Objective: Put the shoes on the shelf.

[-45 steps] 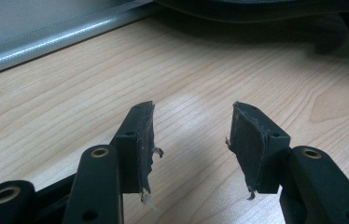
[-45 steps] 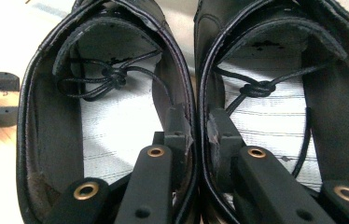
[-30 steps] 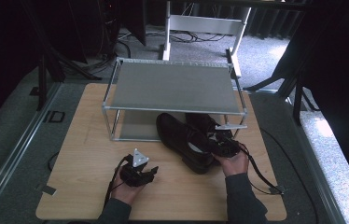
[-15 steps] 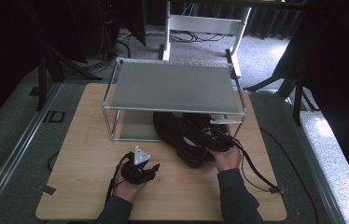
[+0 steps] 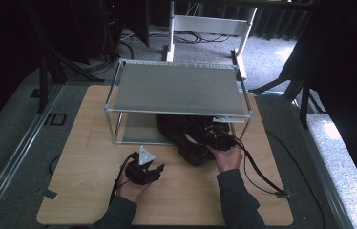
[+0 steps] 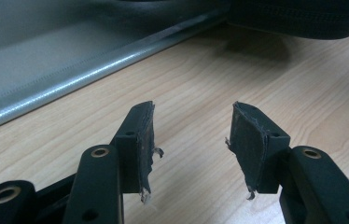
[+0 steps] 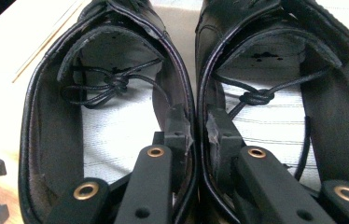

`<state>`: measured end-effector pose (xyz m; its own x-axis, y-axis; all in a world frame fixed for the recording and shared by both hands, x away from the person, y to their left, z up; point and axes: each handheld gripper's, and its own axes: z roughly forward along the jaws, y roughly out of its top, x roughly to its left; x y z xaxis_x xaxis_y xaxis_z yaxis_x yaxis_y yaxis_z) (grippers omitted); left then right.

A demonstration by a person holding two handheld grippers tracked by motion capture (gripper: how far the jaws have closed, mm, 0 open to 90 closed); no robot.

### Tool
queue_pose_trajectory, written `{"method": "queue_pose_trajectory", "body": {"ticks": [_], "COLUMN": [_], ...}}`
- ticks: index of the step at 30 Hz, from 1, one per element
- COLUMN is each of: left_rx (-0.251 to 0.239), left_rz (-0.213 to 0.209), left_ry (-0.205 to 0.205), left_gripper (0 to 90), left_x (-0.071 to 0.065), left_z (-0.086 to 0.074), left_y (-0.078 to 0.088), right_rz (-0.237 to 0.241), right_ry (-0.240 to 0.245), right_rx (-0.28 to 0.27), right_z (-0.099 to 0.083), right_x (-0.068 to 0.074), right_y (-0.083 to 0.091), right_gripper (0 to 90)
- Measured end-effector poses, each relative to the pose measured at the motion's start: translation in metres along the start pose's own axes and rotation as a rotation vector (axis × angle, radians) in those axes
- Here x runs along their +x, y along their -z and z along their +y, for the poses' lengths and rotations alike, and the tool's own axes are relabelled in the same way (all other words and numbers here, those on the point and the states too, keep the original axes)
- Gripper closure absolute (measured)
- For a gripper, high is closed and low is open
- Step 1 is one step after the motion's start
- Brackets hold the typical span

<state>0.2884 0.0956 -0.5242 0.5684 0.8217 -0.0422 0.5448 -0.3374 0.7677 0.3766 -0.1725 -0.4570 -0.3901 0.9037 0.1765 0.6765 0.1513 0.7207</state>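
Pinching the pair of black shoes [image 7: 186, 84] by their touching inner walls, the right gripper [image 7: 199, 123] fingers are shut; toes point under the rack [image 5: 176, 88]; left gripper [image 6: 191, 135] waits half-open, empty

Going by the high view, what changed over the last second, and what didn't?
The right gripper, clamped on the adjoining inner walls of the pair of black leather lace-up shoes, pushed them farther in under the grey metal two-tier rack; only their heels now stick out past its front edge. Its grip did not change. The left gripper stayed open and empty over the light wooden tabletop, and the rack did not shift.
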Motion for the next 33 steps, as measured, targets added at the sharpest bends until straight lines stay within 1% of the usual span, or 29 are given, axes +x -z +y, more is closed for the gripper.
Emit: {"method": "queue_pose_trajectory", "body": {"ticks": [2,9,10,12,13,16,17,19,21,22,23,24,27,28,29,31,33], "left_rx": [-0.004,-0.006,-0.005,-0.005,-0.006,-0.003,-0.003,-0.004,-0.005,-0.008,-0.008,-0.010,-0.011,-0.008,-0.008,-0.008,-0.008], "left_rz": [0.002,-0.003,-0.003,-0.005,-0.005,-0.009,-0.010,-0.011,-0.010,-0.008,-0.008,-0.008,-0.007,-0.003,-0.003,-0.003,-0.004], "left_ry": [0.002,0.000,-0.001,-0.005,-0.005,-0.008,-0.011,-0.014,-0.014,-0.011,-0.011,-0.009,-0.009,-0.008,-0.008,-0.007,-0.007], "left_gripper": [50.2,50.2,50.2,50.2,50.2,50.2,50.2,50.3,50.2,50.3,50.2,50.3,50.2,50.2,50.3,50.3,50.3], "left_x": [0.001,0.000,0.000,-0.001,-0.001,-0.002,-0.002,-0.003,-0.003,-0.002,-0.002,-0.001,0.000,0.000,0.001,0.001,0.000], "left_z": [0.002,0.006,0.006,0.007,0.008,0.008,0.008,0.008,0.008,0.008,0.008,0.008,0.007,0.007,0.007,0.007,0.007], "left_y": [-0.001,-0.005,-0.005,-0.007,-0.008,-0.008,-0.008,-0.008,-0.008,-0.008,-0.008,-0.008,-0.008,-0.008,-0.008,-0.008,-0.008], "right_rz": [0.002,-0.021,-0.028,-0.030,-0.033,-0.041,-0.048,-0.071,-0.077,-0.081,-0.074,-0.072,-0.079,-0.101,-0.110,-0.119,-0.118], "right_ry": [-0.009,-0.023,-0.034,-0.038,-0.053,-0.069,-0.069,-0.055,-0.052,-0.057,-0.078,-0.089,-0.095,-0.088,-0.087,-0.087,-0.099], "right_rx": [-0.004,-0.015,-0.022,-0.024,-0.035,-0.050,-0.053,-0.056,-0.058,-0.063,-0.076,-0.082,-0.086,-0.087,-0.089,-0.089,-0.087], "right_z": [0.000,0.000,0.001,0.001,0.001,0.001,0.002,0.004,0.005,0.006,0.006,0.007,0.007,0.008,0.008,0.009,0.009], "right_x": [0.000,0.000,0.000,0.000,0.000,0.001,0.001,0.005,0.006,0.008,0.008,0.008,0.009,0.011,0.012,0.013,0.013], "right_y": [-0.002,-0.008,-0.011,-0.012,-0.014,-0.016,-0.016,-0.018,-0.019,-0.020,-0.023,-0.024,-0.027,-0.030,-0.031,-0.033,-0.037], "right_gripper": [80.5,80.5,80.5,80.5,80.5,80.5,80.4,80.4,80.4,80.4,80.5,80.5,80.4,80.4,80.4,80.4,80.4]}}
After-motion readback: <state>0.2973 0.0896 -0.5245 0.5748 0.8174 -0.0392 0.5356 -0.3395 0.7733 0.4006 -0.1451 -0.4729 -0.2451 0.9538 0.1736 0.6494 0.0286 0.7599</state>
